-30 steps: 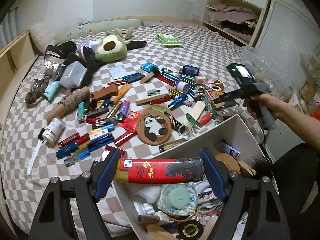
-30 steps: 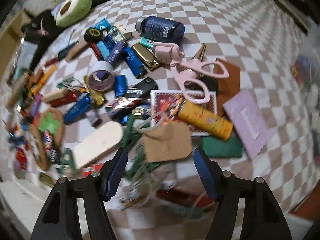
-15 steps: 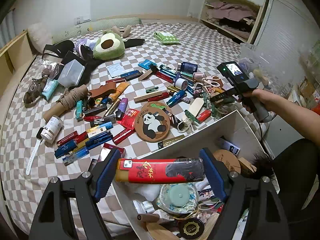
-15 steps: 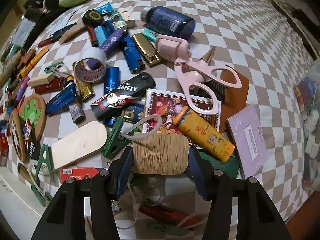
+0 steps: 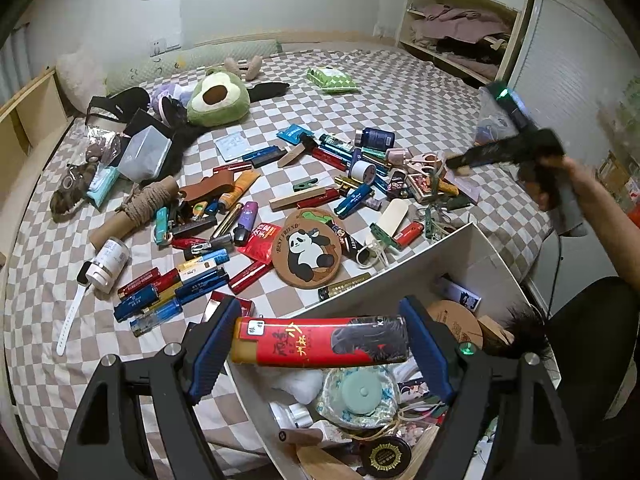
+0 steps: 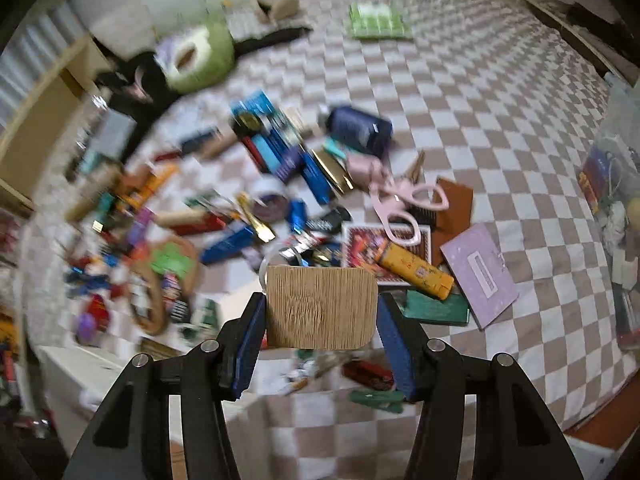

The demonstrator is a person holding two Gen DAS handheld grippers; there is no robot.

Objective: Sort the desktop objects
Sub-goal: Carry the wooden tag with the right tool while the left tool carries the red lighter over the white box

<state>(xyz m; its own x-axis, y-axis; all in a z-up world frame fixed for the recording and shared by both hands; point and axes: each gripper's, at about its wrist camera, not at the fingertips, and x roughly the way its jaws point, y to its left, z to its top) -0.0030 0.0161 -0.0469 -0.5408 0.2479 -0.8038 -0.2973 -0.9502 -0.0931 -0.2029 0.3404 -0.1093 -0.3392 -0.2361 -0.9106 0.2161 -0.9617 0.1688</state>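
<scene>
Left gripper (image 5: 320, 344) is clamping a red box (image 5: 320, 342) lengthwise between its blue pads, sitting low centre of the left view, right over the open white bin (image 5: 448, 256). Judging by that, it's being held for a drop into the bin, which is already carrying a round wooden coaster, a teal-lidded tin and other bits. Right gripper (image 6: 320, 310) is pinching a tan wooden tag (image 6: 321, 307) by its side edges, flat face to the camera, lifted clear of the pile in the lower middle of the right view; a pale cord loop is showing behind the tag's upper left corner, so watch for it snagging. Everything else is lying loose on the checked bed (image 5: 400, 96): lighters, pens, a panda coaster (image 5: 307, 254) at centre of the left view, pink scissors (image 6: 404, 204) and a yellow tube (image 6: 416, 270) right of centre in the right view. The left view is giving the bin contents and the whole spread, plus the right gripper at the right edge with the person's hand on it, blurred. The right view is smeared on its left half, but it's showing the tag grip up close and a purple card (image 6: 482, 276) that the left view barely resolves. Only a corner of the bin is visible lower left there.
</scene>
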